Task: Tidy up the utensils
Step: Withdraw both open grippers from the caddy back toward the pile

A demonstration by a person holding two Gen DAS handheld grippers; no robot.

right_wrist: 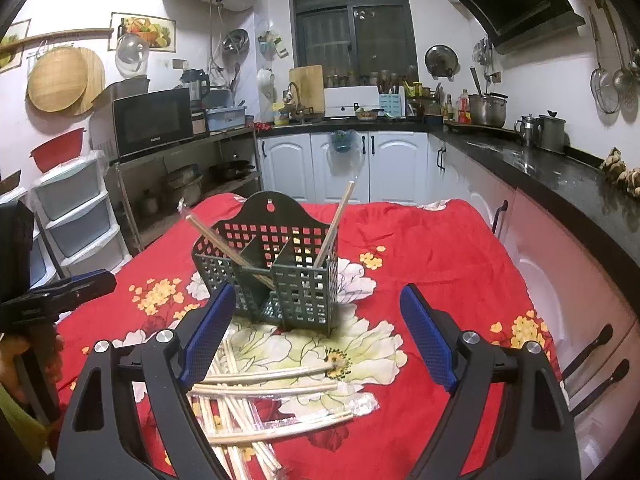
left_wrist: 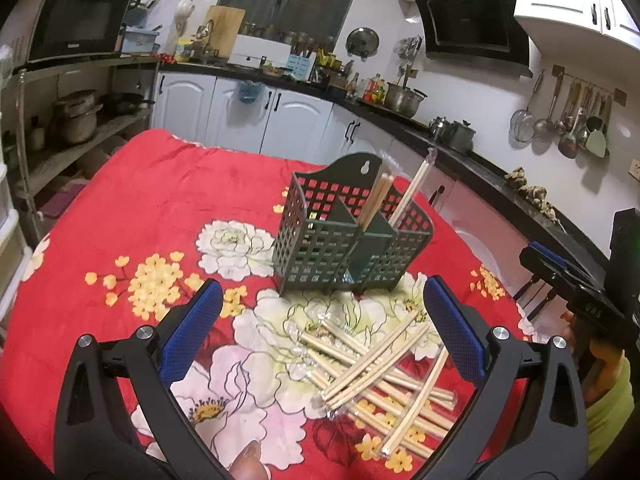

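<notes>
A dark green slotted utensil holder (left_wrist: 352, 236) (right_wrist: 280, 276) stands upright on the red floral tablecloth (left_wrist: 152, 200) (right_wrist: 432, 256). Wrapped chopstick pairs (left_wrist: 378, 196) (right_wrist: 332, 228) lean in two of its compartments. A loose pile of wrapped chopsticks (left_wrist: 376, 372) (right_wrist: 256, 396) lies on the cloth in front of it. My left gripper (left_wrist: 320, 304) is open and empty, above the pile. My right gripper (right_wrist: 318, 312) is open and empty, just in front of the holder, with the pile under its left finger. The right gripper also shows at the right edge of the left wrist view (left_wrist: 576, 280).
White cabinets with a black countertop (right_wrist: 540, 164) run along the far and right sides. A metal shelf with a microwave (right_wrist: 152, 120) and pots stands on the left. Plastic drawers (right_wrist: 76, 216) stand beside it.
</notes>
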